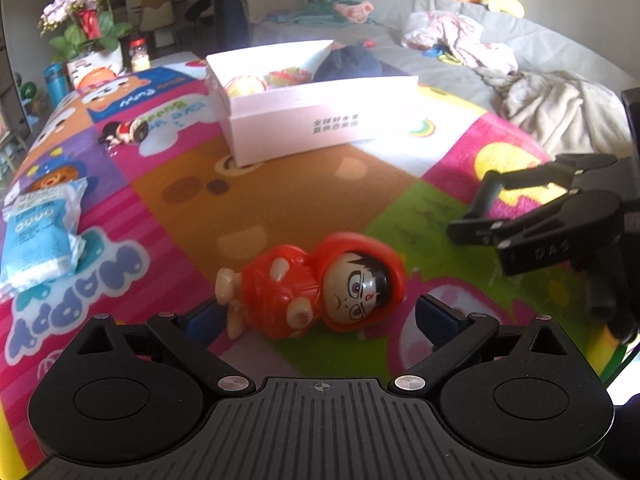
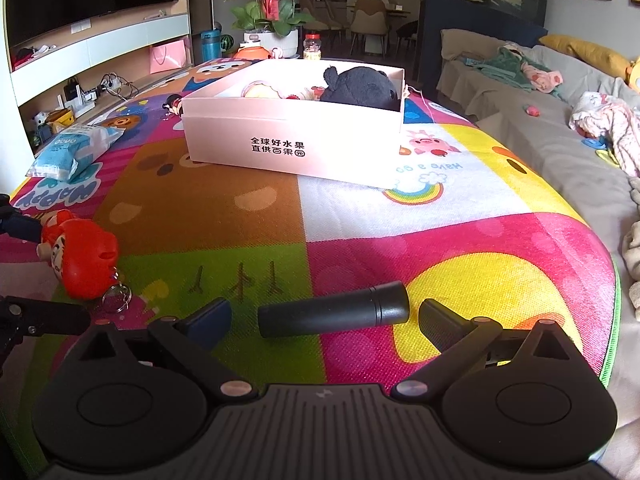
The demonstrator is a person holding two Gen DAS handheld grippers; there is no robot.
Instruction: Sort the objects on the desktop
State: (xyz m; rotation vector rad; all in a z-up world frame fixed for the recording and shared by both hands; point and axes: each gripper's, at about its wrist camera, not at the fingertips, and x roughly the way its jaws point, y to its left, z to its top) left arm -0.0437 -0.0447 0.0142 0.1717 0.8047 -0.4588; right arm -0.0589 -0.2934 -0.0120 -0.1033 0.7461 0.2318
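A red hooded doll keychain (image 1: 320, 284) lies on its side on the colourful mat, between the open fingers of my left gripper (image 1: 320, 316); it also shows in the right wrist view (image 2: 80, 258). A black cylinder (image 2: 334, 314) lies across the mat between the open fingers of my right gripper (image 2: 326, 322), which also shows in the left wrist view (image 1: 480, 212). A pink box (image 2: 288, 148) stands further back and holds a dark plush toy (image 2: 360, 88) and some small toys.
A blue-and-white tissue pack (image 1: 40, 236) lies at the mat's left. A small dark-haired figure (image 1: 126, 132) lies left of the box (image 1: 320, 120). A flower pot (image 2: 272, 12) stands beyond the mat. A grey sofa (image 2: 540, 140) with clothes runs along the right.
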